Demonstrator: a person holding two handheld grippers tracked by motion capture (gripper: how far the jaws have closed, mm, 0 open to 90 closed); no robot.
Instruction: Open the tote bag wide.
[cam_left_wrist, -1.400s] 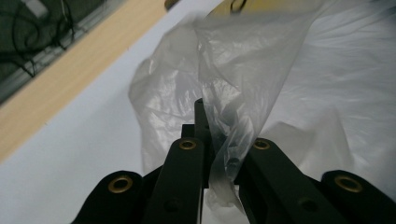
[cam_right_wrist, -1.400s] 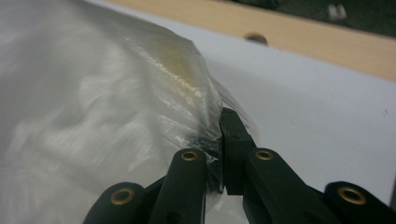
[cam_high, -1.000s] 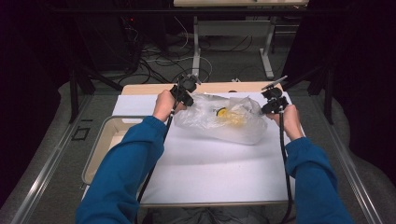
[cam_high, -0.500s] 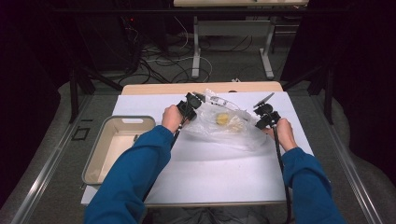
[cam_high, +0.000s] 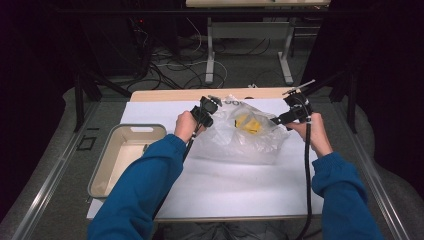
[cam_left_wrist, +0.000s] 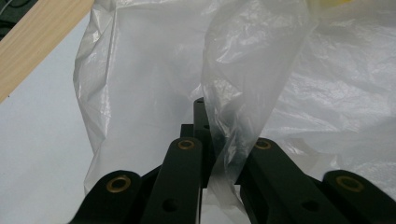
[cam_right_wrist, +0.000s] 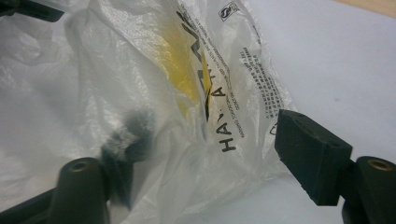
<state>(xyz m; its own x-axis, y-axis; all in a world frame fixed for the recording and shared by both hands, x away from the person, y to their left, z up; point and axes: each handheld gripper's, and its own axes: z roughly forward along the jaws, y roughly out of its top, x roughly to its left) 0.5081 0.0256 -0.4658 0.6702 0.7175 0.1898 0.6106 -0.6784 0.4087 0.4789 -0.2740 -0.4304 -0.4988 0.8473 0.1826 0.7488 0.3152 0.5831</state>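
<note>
The tabletop (cam_high: 240, 190) is covered with a large white sheet, and a strip of light wood (cam_high: 190, 94) shows along its far edge. On the left side of the tabletop stands a beige rectangular plastic tray (cam_high: 111, 165) with rounded corners and a grey rim. In the far middle part of the white sheet lies a large crumpled bag of thin clear plastic (cam_high: 245, 137), between the two hands of the person, whose arms are in blue sleeves (cam_high: 145, 190). Black letters are printed on the film of the bag near its right edge, and they are readable in the right gripper view. Inside the bag, in its upper part, there is a small yellow thing (cam_high: 248, 123); its exact shape cannot be told through the wrinkled film. The left claw (cam_high: 212, 107) is at the left far corner of the bag. In the left gripper view its black jaws are pressed together on a twisted fold of the clear film, so this claw is closed and grips the bag. The right claw (cam_high: 276, 120) is at the right edge of the bag. Its jaws have just been opening, and in the right gripper view they stand wide apart: one pad (cam_right_wrist: 312, 156) is free beside the film, the other is seen dimly behind it, and the bag's edge lies loosely between them without being pressed.
</note>
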